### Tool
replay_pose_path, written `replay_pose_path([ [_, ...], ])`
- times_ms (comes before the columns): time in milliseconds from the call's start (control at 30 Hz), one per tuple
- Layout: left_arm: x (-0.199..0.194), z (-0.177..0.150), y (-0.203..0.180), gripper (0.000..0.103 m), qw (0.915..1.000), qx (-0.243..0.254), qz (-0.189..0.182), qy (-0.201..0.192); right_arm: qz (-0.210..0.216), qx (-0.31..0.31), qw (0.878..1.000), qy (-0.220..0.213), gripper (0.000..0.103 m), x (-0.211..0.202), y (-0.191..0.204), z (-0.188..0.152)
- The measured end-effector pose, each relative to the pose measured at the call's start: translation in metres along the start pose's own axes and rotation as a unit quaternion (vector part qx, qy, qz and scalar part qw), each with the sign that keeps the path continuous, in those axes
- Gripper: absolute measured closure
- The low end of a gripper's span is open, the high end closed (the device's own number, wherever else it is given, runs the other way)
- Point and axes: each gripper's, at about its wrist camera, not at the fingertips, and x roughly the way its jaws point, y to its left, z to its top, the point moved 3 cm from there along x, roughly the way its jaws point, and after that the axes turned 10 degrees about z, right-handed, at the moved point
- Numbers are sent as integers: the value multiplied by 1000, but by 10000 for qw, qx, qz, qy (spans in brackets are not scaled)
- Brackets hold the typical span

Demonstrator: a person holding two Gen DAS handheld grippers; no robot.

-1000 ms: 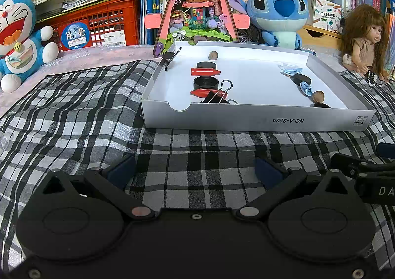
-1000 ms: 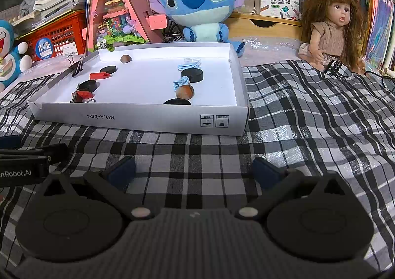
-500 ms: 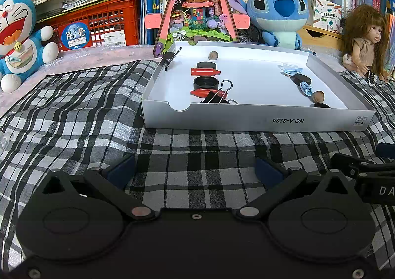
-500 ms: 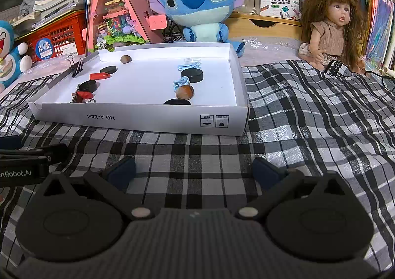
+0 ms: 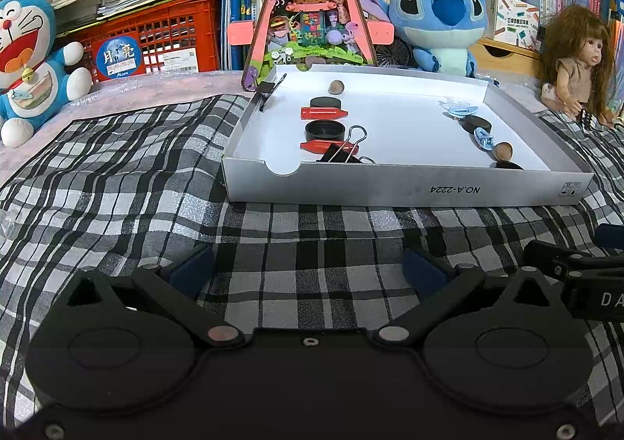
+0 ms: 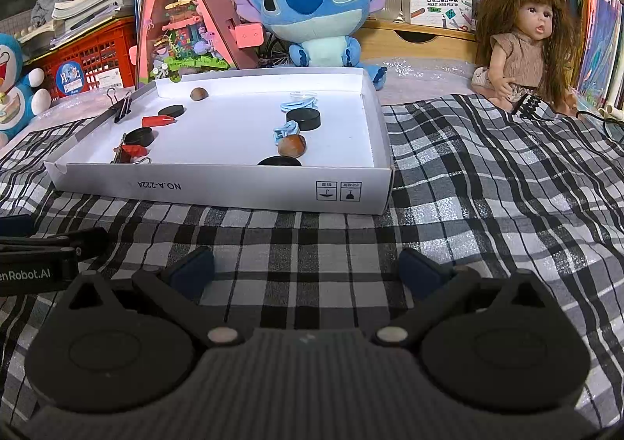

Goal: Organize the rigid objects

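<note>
White cardboard makes the shallow box lid [image 5: 405,190] that sits on the black-and-white checked cloth [image 5: 117,182]. All the small hard things lie inside it, in two rows.

Down the left side are a brown nut [image 5: 336,87], a flat black round cap [image 5: 326,102], a red pointed plastic piece [image 5: 323,113], a black round cap lying open side up [image 5: 324,130], another red pointed piece [image 5: 316,145] and a black metal binder clip with silver handles [image 5: 343,153]. A second black binder clip [image 5: 269,89] is pinched onto the left wall of the box lid.

Down the right side are a see-through round lid [image 6: 303,94], a light blue plastic clip [image 6: 298,103], a thick black round cap [image 6: 303,118], another light blue clip [image 6: 285,129], a brown nut [image 6: 291,145] and a flat black cap [image 6: 279,161] next to the front wall.

The left claw [image 5: 308,269] is spread wide and holds nothing. The right claw [image 6: 306,267] is spread wide too, and holds nothing. Both hang low over the cloth, in front of the box lid and away from every little thing.

This could be the sorting just about to go on, or it could be all finished, with the things lined up and the claws pulled back. The pictures fit both, so I cannot tell which step it is.

If more sorting is needed, a claw has to go over the front wall and come down on one small thing. The flat caps are thin and will be hard to pinch.
</note>
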Motion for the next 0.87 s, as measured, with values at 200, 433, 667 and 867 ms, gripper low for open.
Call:
replay_pose_path([
  [200, 1, 0, -1, 0, 10000, 28, 15, -1, 9, 20, 10000, -8, 0, 0, 0, 1],
  [433, 1, 0, -1, 0, 10000, 35, 21, -2, 10, 21, 10000, -9, 0, 0, 0, 0],
  [667, 1, 0, -1, 0, 10000, 31, 17, 0, 10, 21, 10000, -8, 0, 0, 0, 0],
  [867, 1, 0, -1, 0, 10000, 30, 16, 0, 10, 21, 10000, -9, 0, 0, 0, 0],
])
